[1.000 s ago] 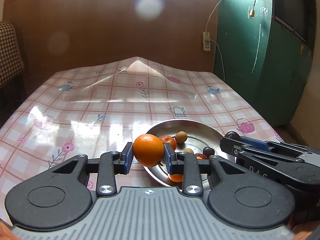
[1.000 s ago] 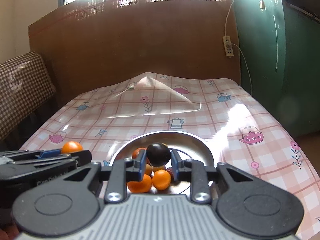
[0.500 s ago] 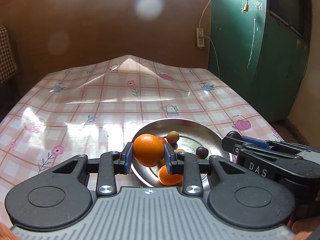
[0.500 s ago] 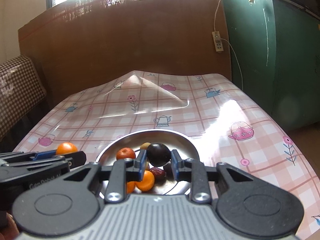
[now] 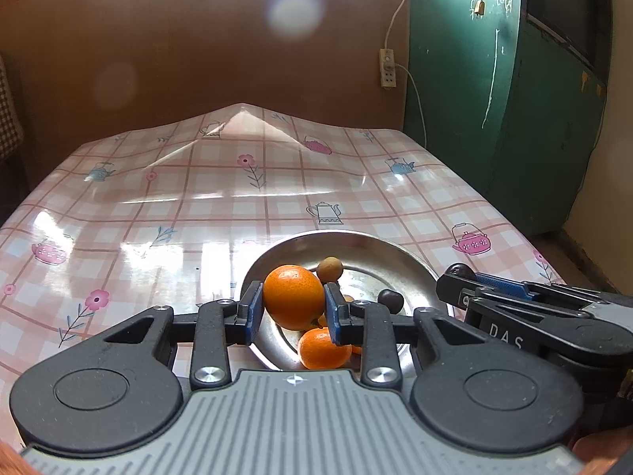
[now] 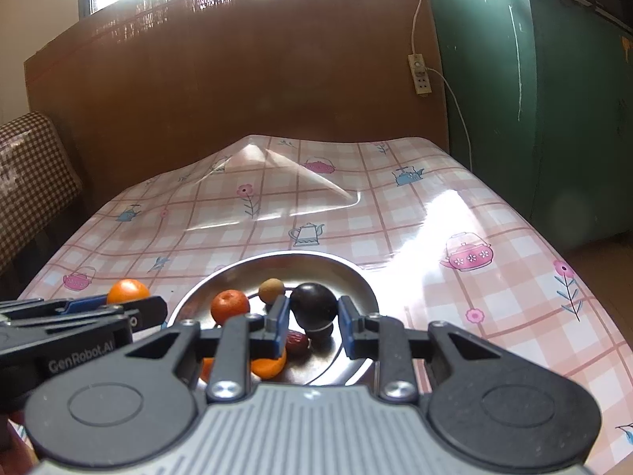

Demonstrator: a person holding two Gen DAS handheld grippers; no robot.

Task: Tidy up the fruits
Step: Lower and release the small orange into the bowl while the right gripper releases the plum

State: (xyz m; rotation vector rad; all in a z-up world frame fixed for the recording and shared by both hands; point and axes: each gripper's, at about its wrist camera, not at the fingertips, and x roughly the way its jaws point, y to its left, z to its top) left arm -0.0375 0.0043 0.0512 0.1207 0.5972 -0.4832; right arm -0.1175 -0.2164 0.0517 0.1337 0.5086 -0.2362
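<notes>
My left gripper (image 5: 293, 306) is shut on a round orange (image 5: 292, 295), held just above the near left rim of a metal plate (image 5: 344, 235). In the right wrist view my right gripper (image 6: 312, 318) is shut on a dark plum (image 6: 313, 305) over the plate (image 6: 296, 255). The plate holds a small tan fruit (image 6: 271, 289), an orange fruit (image 6: 230, 306), a red date (image 6: 296, 342) and another orange fruit (image 6: 269, 366). Each wrist view also shows the other gripper from the side: the right one (image 5: 461, 277) at the right, the left one (image 6: 134, 304) at the left.
The plate sits near the front of a table under a glossy pink checked cloth (image 5: 198, 206), which bulges up at the back. A brown board (image 6: 237, 79) stands behind, a green cabinet (image 6: 534, 118) to the right and a checked chair (image 6: 31, 174) to the left.
Both grippers keep their hold on the fruit. The plate has drifted a little to the left in both views.
</notes>
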